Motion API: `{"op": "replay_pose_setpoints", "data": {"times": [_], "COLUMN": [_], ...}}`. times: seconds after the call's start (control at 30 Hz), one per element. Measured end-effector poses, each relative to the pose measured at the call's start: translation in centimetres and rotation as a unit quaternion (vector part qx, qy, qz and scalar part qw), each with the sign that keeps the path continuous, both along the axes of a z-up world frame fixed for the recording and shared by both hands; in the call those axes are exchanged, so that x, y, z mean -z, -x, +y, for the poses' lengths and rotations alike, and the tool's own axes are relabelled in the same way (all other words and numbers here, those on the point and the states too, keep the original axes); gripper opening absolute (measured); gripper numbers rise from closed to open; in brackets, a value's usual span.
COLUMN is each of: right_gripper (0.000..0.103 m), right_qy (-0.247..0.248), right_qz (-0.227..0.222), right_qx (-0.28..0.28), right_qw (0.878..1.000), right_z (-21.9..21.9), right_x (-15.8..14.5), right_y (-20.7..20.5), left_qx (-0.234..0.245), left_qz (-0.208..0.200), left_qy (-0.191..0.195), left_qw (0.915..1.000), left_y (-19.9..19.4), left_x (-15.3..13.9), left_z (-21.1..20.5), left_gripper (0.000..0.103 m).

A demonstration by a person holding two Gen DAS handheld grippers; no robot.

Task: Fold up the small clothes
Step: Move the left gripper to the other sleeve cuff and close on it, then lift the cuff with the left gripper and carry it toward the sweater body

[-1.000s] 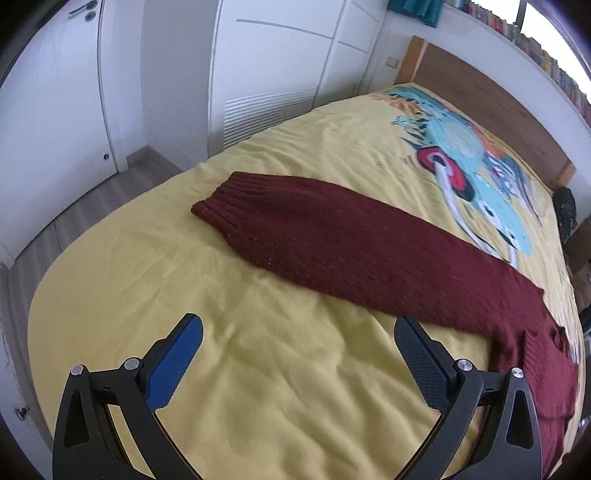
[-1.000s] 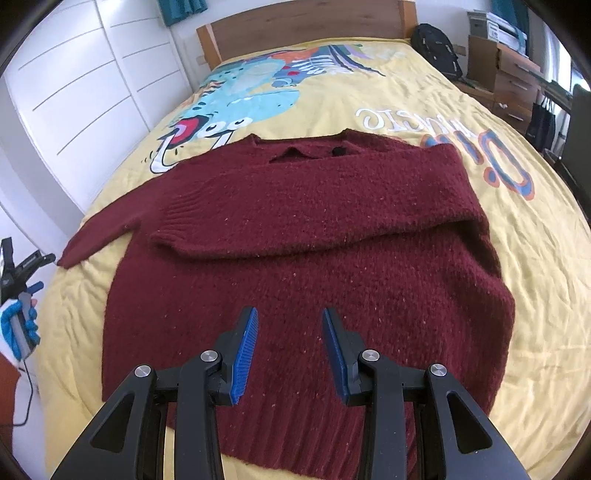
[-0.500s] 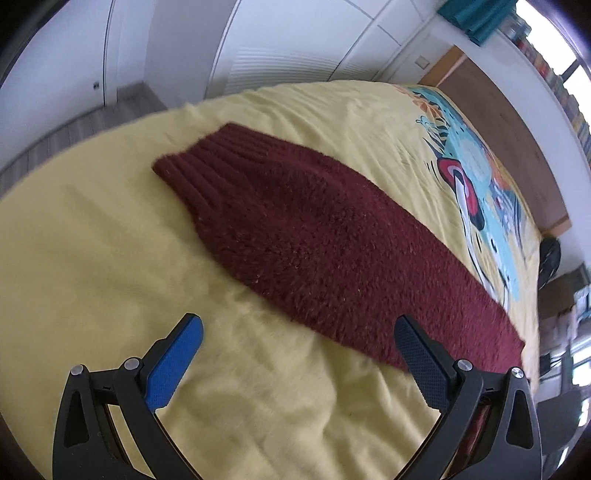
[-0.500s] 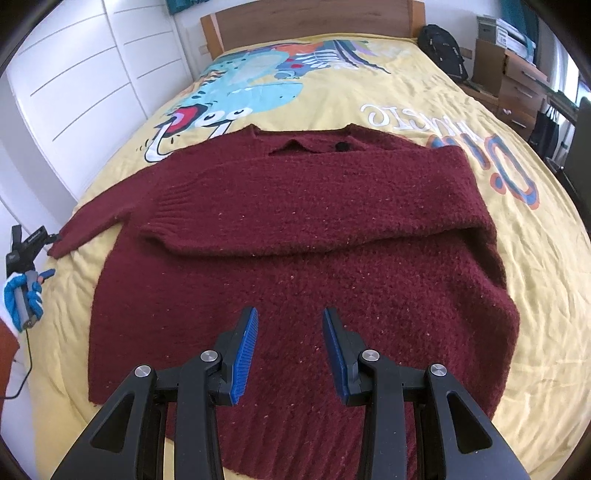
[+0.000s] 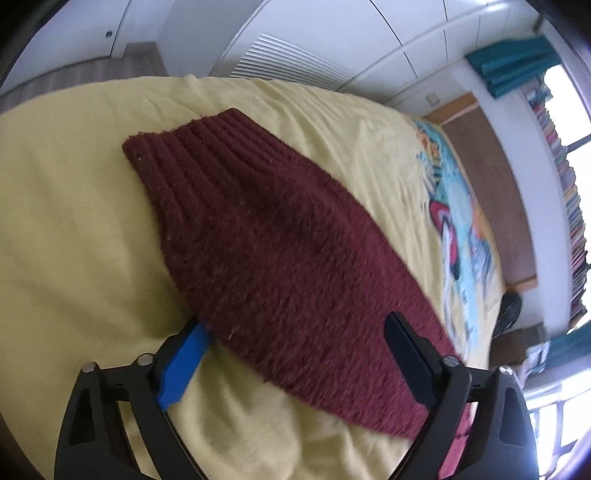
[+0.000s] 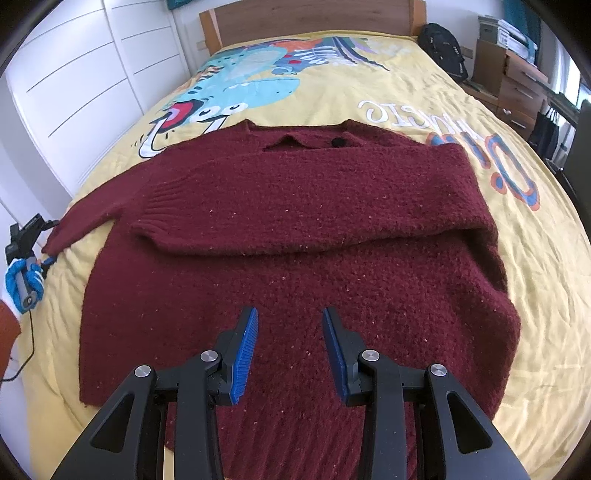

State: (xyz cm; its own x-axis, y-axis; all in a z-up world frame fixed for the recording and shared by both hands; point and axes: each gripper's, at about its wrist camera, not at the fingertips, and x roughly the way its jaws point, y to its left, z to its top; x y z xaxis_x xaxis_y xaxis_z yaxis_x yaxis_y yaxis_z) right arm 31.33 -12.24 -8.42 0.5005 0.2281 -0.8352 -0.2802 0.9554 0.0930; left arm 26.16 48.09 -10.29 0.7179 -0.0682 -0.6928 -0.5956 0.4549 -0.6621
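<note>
A dark red knitted sweater (image 6: pixel 295 229) lies flat on the yellow bedspread (image 6: pixel 424 99), with one sleeve folded across its chest. Its other sleeve (image 5: pixel 280 251) stretches out to the side, ribbed cuff (image 5: pixel 192 155) at the far end. My left gripper (image 5: pixel 295 325) straddles this sleeve, and its jaws are closing. The blue pad (image 5: pixel 184 362) sits at the sleeve's near edge and the black finger (image 5: pixel 410 354) lies over the knit, with no pinch visible. My right gripper (image 6: pixel 290 314) hovers over the sweater's lower body, jaws partly apart and nothing between them.
The right wrist view has a gloved hand (image 6: pixel 20 280) holding the left gripper (image 6: pixel 26 232) at the bed's left edge, with a cable trailing below. White wardrobe doors (image 6: pixel 85 74) run along the left. A wooden headboard (image 6: pixel 306 18), a black backpack (image 6: pixel 443 48) and drawers (image 6: pixel 517 77) stand beyond.
The left gripper has moved forward and down onto the sleeve while rolling, and its jaws have narrowed around it. The right gripper has stayed over the sweater's body.
</note>
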Motion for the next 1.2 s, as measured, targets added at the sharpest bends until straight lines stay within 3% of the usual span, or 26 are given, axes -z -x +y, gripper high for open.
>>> {"op": "replay_pose_setpoints", "data": {"times": [0.33,0.43,0.6,0.77,1.2], "right_gripper": [0.038,0.038,0.038,0.038,0.038], "right_qy": [0.000,0.000,-0.003,-0.009,-0.025], "right_qz": [-0.002,-0.003,-0.007,-0.010,-0.018], "right_qx": [-0.001,-0.002,0.007,0.017,0.046], "right_qw": [1.000,1.000,1.000,1.000,0.998], "right_z": [-0.2,-0.3,-1.2,-2.2,-5.9], "right_x": [-0.2,-0.3,-0.6,-0.8,-1.4], "right_y": [-0.1,0.0,-0.1,0.2,1.2], "left_qx": [-0.031,-0.032,-0.028,-0.024,-0.003], "left_qz": [-0.049,-0.045,-0.042,-0.022,-0.035], "left_qy": [0.049,0.050,0.059,0.053,0.021], "left_qw": [0.9971,0.9972,0.9970,0.9980,0.9992], "left_y": [0.7,0.0,-1.2,-1.7,-3.9], "left_x": [0.4,0.2,0.0,-0.3,-4.2], "left_z": [2.1,2.1,2.2,1.8,-0.5], "left_gripper": [0.058,0.052,0.027,0.010,0.006]}}
